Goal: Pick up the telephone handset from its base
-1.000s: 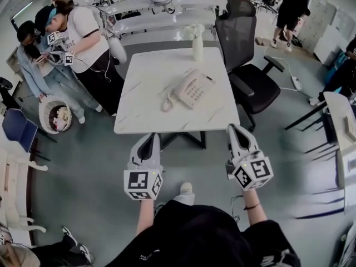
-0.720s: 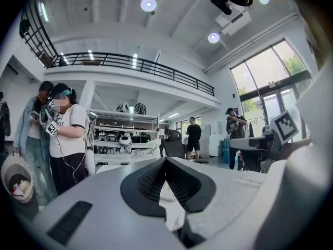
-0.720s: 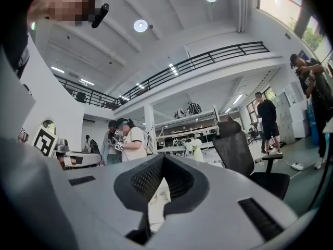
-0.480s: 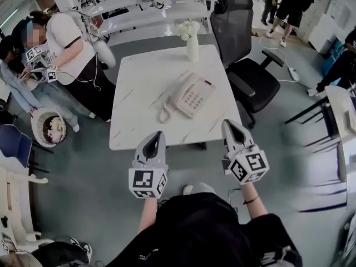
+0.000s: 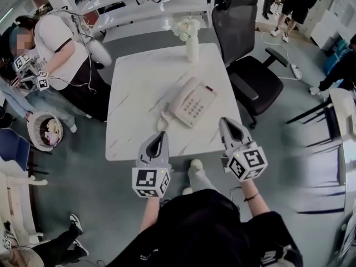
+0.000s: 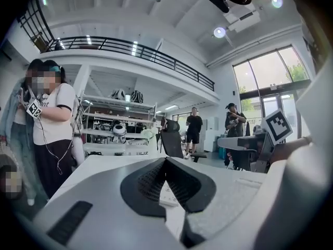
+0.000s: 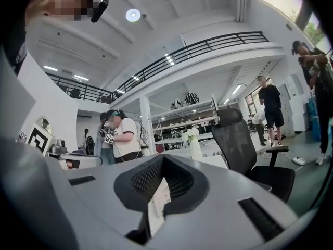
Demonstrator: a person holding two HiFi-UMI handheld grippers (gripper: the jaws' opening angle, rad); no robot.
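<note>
A cream telephone [image 5: 193,103] lies at the middle of the white marble table [image 5: 133,88]. Its handset [image 5: 179,95] rests on the base's left side, and a coiled cord [image 5: 162,120] trails toward the near edge. My left gripper [image 5: 160,136] [image 6: 166,160] is shut and empty, its tip over the table's near edge, just short of the cord. My right gripper [image 5: 228,122] [image 7: 163,158] looks shut and empty too, at the near right corner of the table. In the left gripper view a sliver of the telephone [image 6: 167,191] shows beneath the closed jaws.
A white vase of flowers [image 5: 191,40] stands at the table's far edge. A black office chair [image 5: 250,74] is close on the right. A person [image 5: 55,43] stands at the left by a wastebasket [image 5: 44,129]. White shelving [image 5: 150,7] runs behind.
Both grippers have moved forward together from short of the table to its near edge. The telephone now sits closer in the head view. Neither gripper's jaws changed.
</note>
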